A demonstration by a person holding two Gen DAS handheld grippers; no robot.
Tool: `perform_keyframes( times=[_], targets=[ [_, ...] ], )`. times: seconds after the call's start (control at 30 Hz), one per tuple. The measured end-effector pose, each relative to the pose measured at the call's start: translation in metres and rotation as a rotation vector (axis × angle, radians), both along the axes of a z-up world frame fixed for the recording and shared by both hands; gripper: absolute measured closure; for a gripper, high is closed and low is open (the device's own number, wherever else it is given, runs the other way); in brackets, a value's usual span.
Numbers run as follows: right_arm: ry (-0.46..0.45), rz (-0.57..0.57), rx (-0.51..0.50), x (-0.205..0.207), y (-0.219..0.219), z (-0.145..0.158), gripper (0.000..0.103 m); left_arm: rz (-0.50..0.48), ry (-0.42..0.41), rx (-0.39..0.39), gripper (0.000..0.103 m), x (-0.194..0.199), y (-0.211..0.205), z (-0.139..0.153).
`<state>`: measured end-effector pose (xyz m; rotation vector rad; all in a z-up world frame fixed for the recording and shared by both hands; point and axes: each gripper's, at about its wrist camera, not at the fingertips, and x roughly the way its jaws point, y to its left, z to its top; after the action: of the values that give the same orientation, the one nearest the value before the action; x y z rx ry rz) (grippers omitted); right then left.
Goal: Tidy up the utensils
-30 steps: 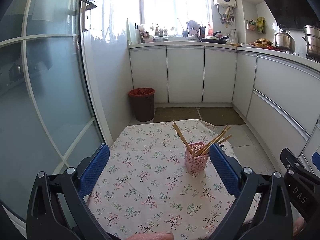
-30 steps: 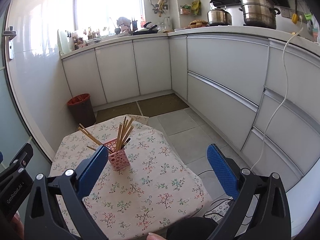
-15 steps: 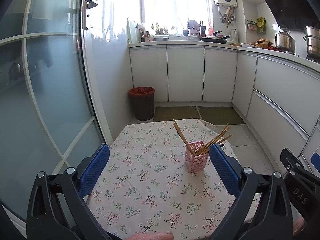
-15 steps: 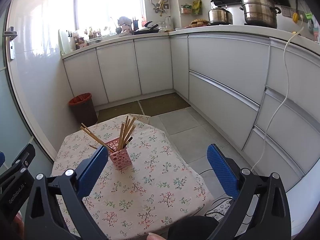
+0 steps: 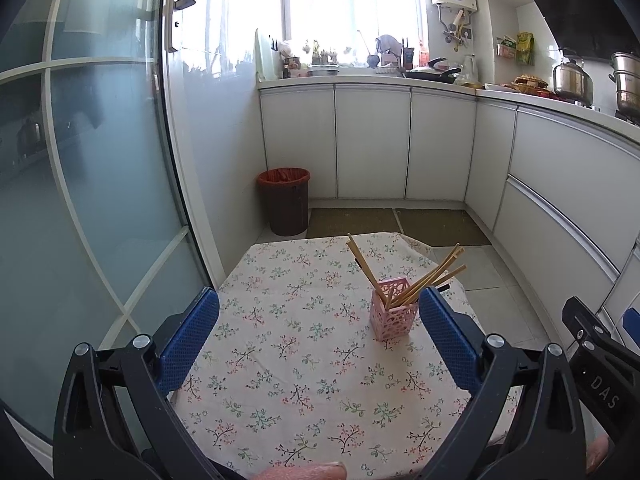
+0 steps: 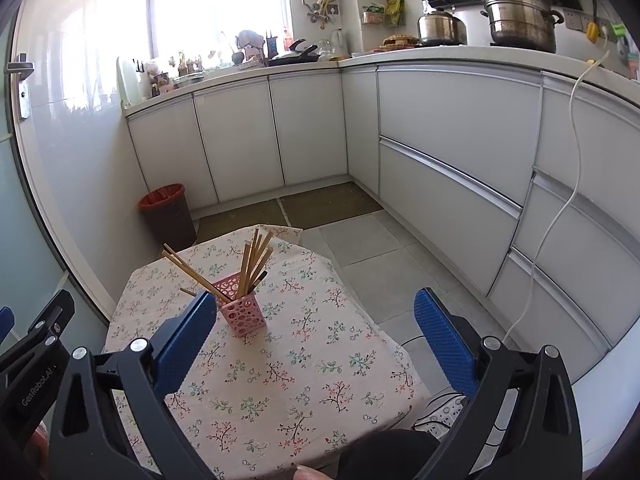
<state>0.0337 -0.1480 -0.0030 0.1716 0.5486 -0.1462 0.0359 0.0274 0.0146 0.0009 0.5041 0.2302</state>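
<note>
Hovering released and empty, the left tongs (image 5: 319, 322) and right tongs (image 6: 316, 320) frame the pink perforated plastic holder (image 5: 390, 307) of wooden chopsticks (image 5: 434, 275), at 1 o'clock on the floral-clothed bench (image 5: 280, 344). Tidying looks nearly finished; next, straighten the splayed sticks.

A pink perforated holder (image 5: 390, 312) stands upright on the floral tablecloth (image 5: 280, 344) nearer the far right corner, with wooden chopsticks (image 5: 424, 280) fanned out, leaning left and right.
</note>
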Motion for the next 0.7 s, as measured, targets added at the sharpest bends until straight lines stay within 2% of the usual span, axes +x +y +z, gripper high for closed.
perform_keyframes(
  times=[0.7],
  targets=[
    [0.004,0.001,0.002,-0.0004,0.0033,-0.0024,0.007,0.003,0.013,-0.003,0.007,0.0023,0.0007,-0.0006]
  ],
)
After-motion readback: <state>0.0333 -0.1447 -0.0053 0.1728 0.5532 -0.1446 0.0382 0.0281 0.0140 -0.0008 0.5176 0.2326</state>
